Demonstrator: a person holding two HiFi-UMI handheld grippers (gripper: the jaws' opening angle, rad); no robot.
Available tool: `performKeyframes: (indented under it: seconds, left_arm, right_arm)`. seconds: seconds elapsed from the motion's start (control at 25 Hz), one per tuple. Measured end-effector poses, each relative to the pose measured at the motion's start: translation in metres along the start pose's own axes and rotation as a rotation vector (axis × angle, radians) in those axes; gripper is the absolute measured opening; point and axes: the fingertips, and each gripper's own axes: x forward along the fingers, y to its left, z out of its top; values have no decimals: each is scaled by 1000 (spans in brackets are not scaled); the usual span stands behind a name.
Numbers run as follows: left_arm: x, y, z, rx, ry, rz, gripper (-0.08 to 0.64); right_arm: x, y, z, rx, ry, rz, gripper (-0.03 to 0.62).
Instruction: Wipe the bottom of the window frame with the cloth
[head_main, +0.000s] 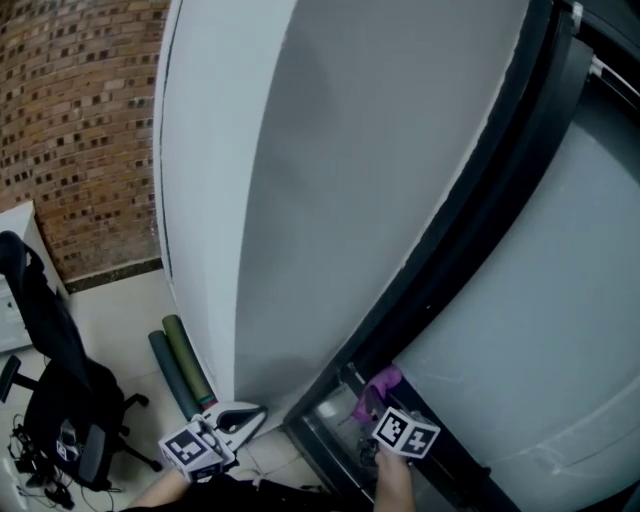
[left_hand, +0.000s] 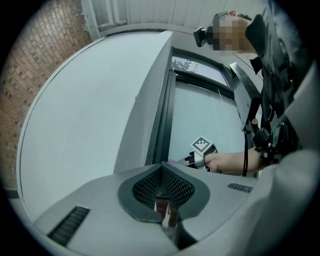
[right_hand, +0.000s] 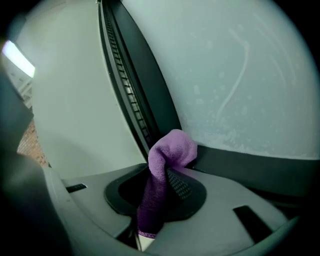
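A purple cloth (right_hand: 171, 150) is clamped in my right gripper (right_hand: 162, 172), which is shut on it. The cloth's bunched end presses against the dark window frame (right_hand: 150, 100) at its lower corner, just below the frosted glass (right_hand: 240, 75). In the head view the cloth (head_main: 381, 384) pokes out ahead of the right gripper (head_main: 385, 415) at the base of the black frame (head_main: 440, 270). My left gripper (head_main: 245, 417) hangs beside the white wall, left of the frame. In its own view the left gripper (left_hand: 162, 170) is shut with nothing in it, apart from the window.
A white wall panel (head_main: 300, 180) stands left of the frame, with a brick wall (head_main: 80, 120) beyond. On the floor lie two rolled mats (head_main: 183, 362) and a black office chair (head_main: 60, 400). The person's forearm (left_hand: 230, 161) reaches across.
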Motion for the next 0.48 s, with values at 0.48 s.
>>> performKeyframes:
  seconds: [0.48]
  left_arm:
    - [42, -36, -6, -14, 65, -214, -5]
  right_arm:
    - [-94, 26, -25, -123, -192, 162, 83]
